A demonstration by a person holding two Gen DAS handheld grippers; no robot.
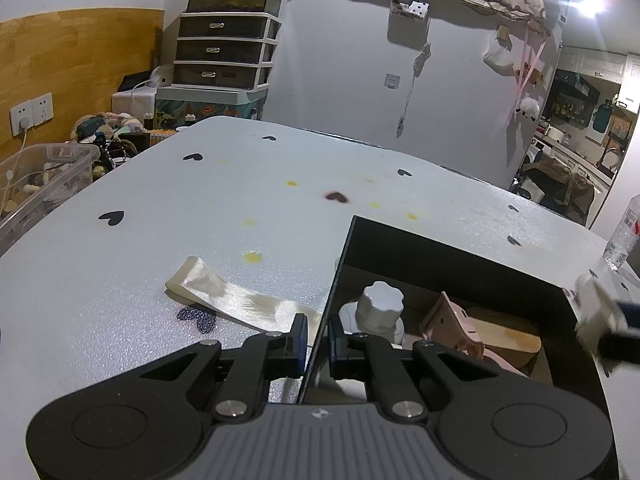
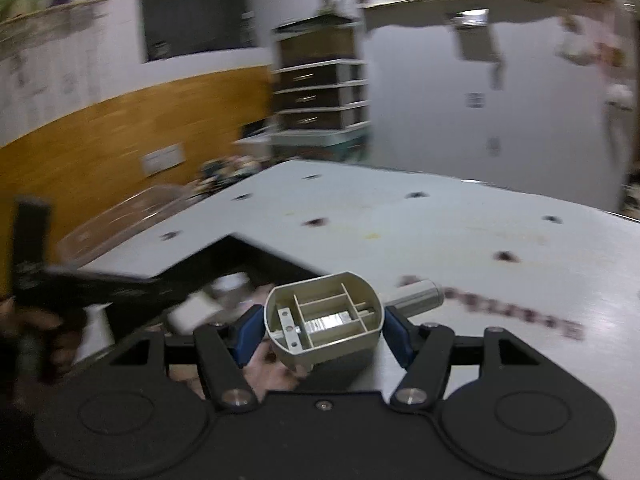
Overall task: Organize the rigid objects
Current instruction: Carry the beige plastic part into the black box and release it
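Observation:
My left gripper (image 1: 318, 340) is shut on the left wall of a black box (image 1: 340, 264), one finger inside and one outside. Inside the box lie a white knob-topped bottle (image 1: 380, 304), a pink plastic piece (image 1: 448, 324) and a wooden block (image 1: 508, 340). My right gripper (image 2: 322, 330) is shut on a beige plastic part with inner compartments (image 2: 324, 316), held over the box's near corner (image 2: 236, 252). That gripper and its part show at the right edge of the left wrist view (image 1: 600, 316). The right wrist view is motion-blurred.
A cream ribbon (image 1: 228, 294) and a dark bead trinket (image 1: 198, 316) lie on the white heart-patterned table (image 1: 240, 208) left of the box. A silver cylinder (image 2: 416, 296) and a bead string (image 2: 516, 312) lie right of it. A clear bin (image 1: 40, 180) stands off the left edge.

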